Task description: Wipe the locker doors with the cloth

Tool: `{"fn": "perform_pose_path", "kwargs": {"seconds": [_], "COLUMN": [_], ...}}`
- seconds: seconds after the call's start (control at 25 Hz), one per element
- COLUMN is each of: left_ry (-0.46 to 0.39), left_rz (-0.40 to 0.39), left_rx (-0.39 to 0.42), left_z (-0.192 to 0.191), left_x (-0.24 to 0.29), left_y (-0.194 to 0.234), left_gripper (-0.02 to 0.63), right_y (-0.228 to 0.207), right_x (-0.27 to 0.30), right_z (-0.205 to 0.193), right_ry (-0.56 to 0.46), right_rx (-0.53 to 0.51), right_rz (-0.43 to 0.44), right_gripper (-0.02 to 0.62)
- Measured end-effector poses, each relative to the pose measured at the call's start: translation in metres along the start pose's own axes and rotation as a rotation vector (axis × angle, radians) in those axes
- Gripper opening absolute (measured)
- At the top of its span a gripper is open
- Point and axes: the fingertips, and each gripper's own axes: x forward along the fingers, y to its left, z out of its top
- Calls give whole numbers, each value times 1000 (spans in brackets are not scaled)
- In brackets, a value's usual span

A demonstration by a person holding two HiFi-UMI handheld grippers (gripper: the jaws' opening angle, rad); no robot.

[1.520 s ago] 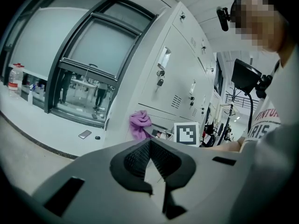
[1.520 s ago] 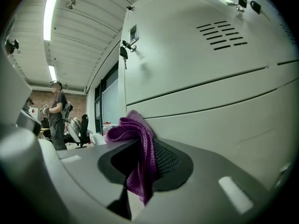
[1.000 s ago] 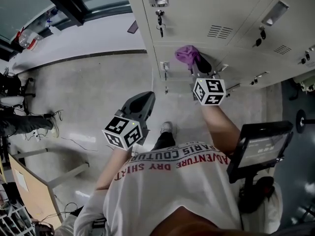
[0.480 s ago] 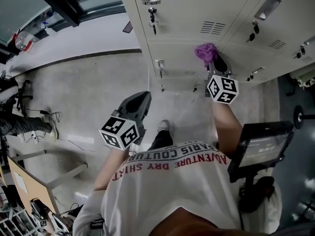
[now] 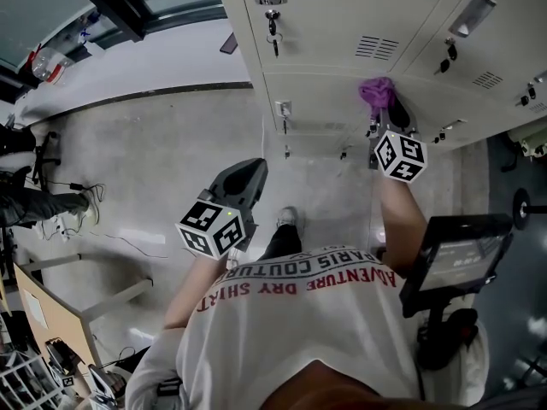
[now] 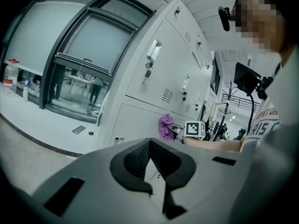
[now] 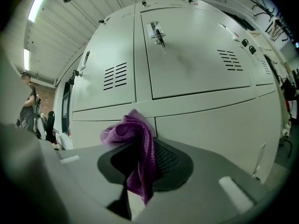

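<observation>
Clamped shut in the right gripper (image 5: 389,109): a crumpled purple woven cloth (image 7: 139,143). Long axis in line with the jaws, bunched end pointing forward, up against the pale grey metal locker doors (image 5: 342,24) at the seam between upper and lower rows, loose tail trailing back between the pads. Left gripper (image 6: 156,155) held low, well apart from the lockers, jaws together with nothing between.

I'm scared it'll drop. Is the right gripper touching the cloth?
Touching. The right gripper view shows the right gripper with its jaws shut on the cloth.
</observation>
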Motion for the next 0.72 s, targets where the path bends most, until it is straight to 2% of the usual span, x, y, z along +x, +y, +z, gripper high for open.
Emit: {"fn": "perform_pose_path", "kwargs": {"seconds": [0.12,0.24,0.52,0.72], "left_ry": [-7,-10,-19,-20], "left_rz": [4,14,56,99], "left_rx": [1,-7,-27,-56], "left_z": [0,-2,-2,-10], "left_x": [-1,-3,-18,-29], "left_y": [1,4,21,40], "left_gripper": [2,2,2,2], "right_y": [9,40,145,205], "right_x": [-7,-16,-6,14], "right_z": [-3,-6,-26,-55], "right_ry": [6,-6,32,86], "right_rx": [64,103,51,5], "right_rz": [4,68,293,399], "right_gripper": [71,71,71,72]}}
